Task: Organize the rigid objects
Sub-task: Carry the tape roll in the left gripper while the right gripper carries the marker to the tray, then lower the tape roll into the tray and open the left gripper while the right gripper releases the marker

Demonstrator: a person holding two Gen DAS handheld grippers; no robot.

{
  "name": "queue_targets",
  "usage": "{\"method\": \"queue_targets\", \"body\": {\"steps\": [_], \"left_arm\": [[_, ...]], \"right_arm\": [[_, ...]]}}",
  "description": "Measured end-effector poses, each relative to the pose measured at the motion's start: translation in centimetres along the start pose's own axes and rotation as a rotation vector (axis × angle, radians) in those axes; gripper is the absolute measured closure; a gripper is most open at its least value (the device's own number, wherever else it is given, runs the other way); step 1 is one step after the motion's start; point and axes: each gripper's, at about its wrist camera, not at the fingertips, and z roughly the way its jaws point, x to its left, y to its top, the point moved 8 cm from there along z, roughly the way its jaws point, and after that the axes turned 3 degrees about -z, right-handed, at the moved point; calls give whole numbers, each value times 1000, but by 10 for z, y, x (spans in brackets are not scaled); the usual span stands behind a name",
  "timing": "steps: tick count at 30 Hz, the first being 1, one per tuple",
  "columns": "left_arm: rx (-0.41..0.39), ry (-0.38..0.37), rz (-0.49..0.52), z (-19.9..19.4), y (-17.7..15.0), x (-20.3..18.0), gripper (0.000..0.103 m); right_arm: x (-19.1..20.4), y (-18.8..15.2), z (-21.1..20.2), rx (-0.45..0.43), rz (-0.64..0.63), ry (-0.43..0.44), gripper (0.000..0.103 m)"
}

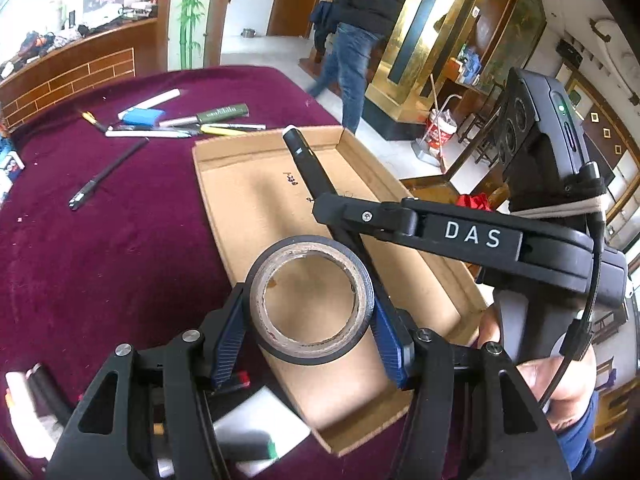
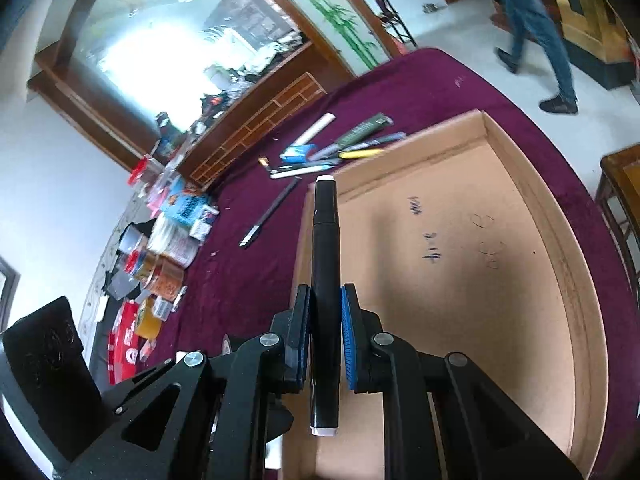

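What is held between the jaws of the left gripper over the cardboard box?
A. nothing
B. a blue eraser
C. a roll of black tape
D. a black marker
C: in the left wrist view the left gripper clamps the roll of black tape by its sides above the cardboard box; the black marker is in the right gripper.

left tool [image 1: 310, 326]: black, blue pads, silver screws | right tool [image 2: 325, 330]: "DAS" lettering (white) | blue sleeve [image 1: 580, 444]

cardboard tray [image 1: 404, 280] sits on the table [image 1: 100, 272], nothing lying in it. roll of tape [image 1: 310, 300] hangs over its near end, marker [image 2: 326, 280] over its floor. loose pens [image 1: 180, 124] lie on the cloth at 11 o'clock from the tray.
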Motion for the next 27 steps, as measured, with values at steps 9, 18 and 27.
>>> {"method": "queue_targets", "body": {"steps": [9,18,27], "left_arm": [[58,33,-21,43,5,6,46],[63,94,16,61,8,3,46],[82,141,16,72,12,4,46]], "right_arm": [[-24,20,21,47,22,-79,90],[-36,22,46,71,-14,-119,91],[-34,26,47,74,-21,-66,91]]}}
